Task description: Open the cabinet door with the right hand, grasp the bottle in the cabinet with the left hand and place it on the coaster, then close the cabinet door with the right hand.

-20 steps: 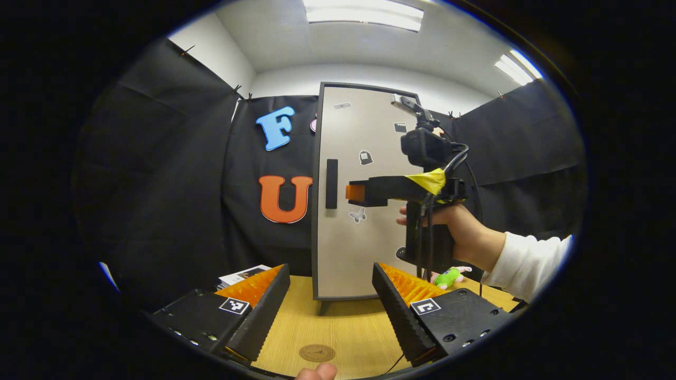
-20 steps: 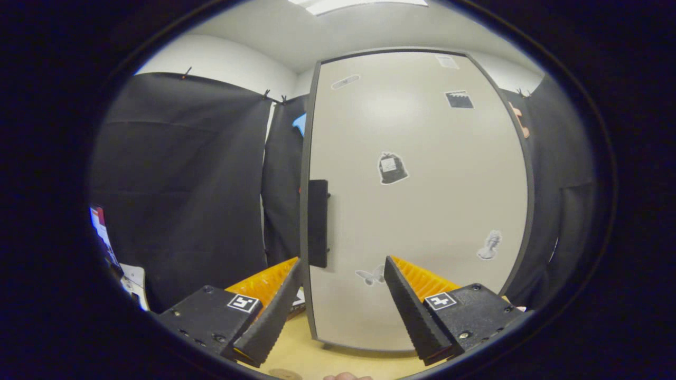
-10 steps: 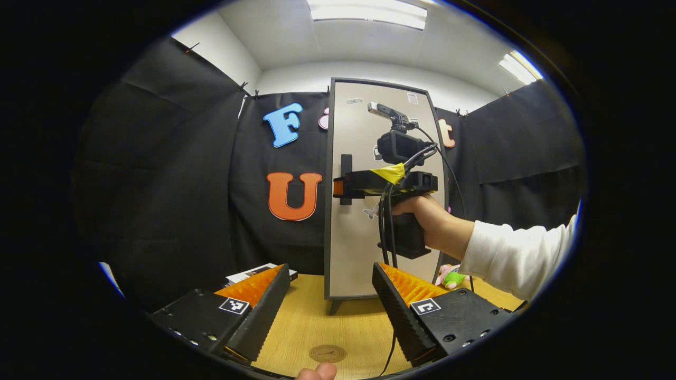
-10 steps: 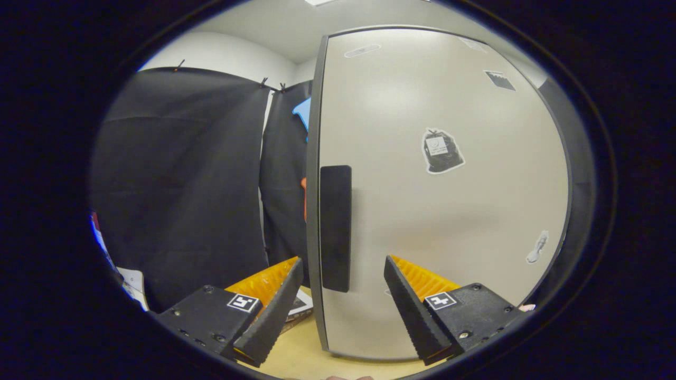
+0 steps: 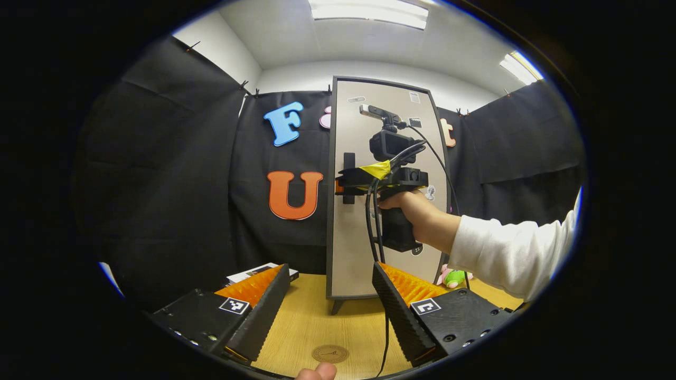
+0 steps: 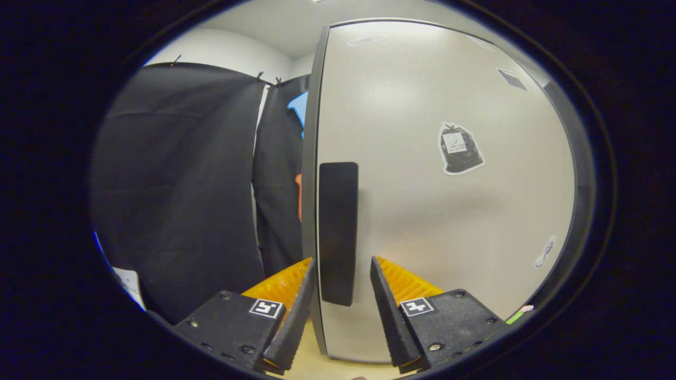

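Right now the right tool (image 6: 338,295) sits at the cabinet door handle (image 6: 338,232); its two fingers are spread, one on each side of the handle's lower end, and I cannot tell if they touch it; the cabinet door (image 6: 438,211) is shut. From the left gripper view you can see the right tool (image 5: 342,186) farther off, held by a hand (image 5: 417,211) in a white sleeve (image 5: 507,253), with its tip at the handle (image 5: 348,170) on the door's left edge; the left tool (image 5: 330,311) hangs low over the table (image 5: 327,327) with its fingers spread wide and nothing between them; a round brown coaster (image 5: 330,353) lies flat on the table just below it. The door is smooth and pale with a dark frame and small stickers; the handle is a dark upright bar with rounded corners; the table is light wood; the tool fingers have ridged inner faces.
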Motion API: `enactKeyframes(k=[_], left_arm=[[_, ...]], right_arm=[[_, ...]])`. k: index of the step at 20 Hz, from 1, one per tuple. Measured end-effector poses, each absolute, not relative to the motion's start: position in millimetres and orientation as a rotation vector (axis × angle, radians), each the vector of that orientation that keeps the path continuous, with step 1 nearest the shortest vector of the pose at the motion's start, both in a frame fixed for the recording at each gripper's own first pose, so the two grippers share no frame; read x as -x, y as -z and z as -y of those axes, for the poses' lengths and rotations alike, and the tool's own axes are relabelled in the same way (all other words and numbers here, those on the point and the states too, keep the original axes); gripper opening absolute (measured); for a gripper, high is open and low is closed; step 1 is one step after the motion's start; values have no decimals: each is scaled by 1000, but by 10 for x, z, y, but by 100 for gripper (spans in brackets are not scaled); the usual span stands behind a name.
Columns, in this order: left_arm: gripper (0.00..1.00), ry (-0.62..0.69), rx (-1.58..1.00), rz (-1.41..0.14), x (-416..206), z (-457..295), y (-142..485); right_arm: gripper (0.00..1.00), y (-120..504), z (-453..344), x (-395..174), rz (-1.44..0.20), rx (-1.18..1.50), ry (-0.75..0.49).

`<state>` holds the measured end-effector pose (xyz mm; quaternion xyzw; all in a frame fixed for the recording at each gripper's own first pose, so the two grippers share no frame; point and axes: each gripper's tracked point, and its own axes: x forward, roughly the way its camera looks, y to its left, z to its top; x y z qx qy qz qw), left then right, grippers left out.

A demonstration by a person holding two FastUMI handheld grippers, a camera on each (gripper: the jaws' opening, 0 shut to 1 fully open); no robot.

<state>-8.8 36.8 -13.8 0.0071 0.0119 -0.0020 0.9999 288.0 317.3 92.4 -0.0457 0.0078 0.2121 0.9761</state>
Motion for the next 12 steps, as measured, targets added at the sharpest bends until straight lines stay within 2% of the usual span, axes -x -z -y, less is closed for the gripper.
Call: enactKeyframes(k=[1,2,5,7,10,12], left_arm=[[95,7,-14,-26,82,-366,143],[95,10,-14,-27,76,-358,147],[95,8,-15,-27,56,-381,159],[95,5,-12,-28,47,-396,153],[95,3,-5,-35,23,-407,183],[95,5,-6,-36,22,-404,178]], right_arm=[[64,-930,-3191,-2883,-13,90,-432],[53,-920,-3218,-2888,-14,87,-440],[39,-905,-3235,-2897,-15,110,-425],[37,-898,-3222,-2902,-3,111,-419],[28,-897,-3221,-2905,-3,108,-434],[26,-892,-3215,-2904,0,122,-430]])
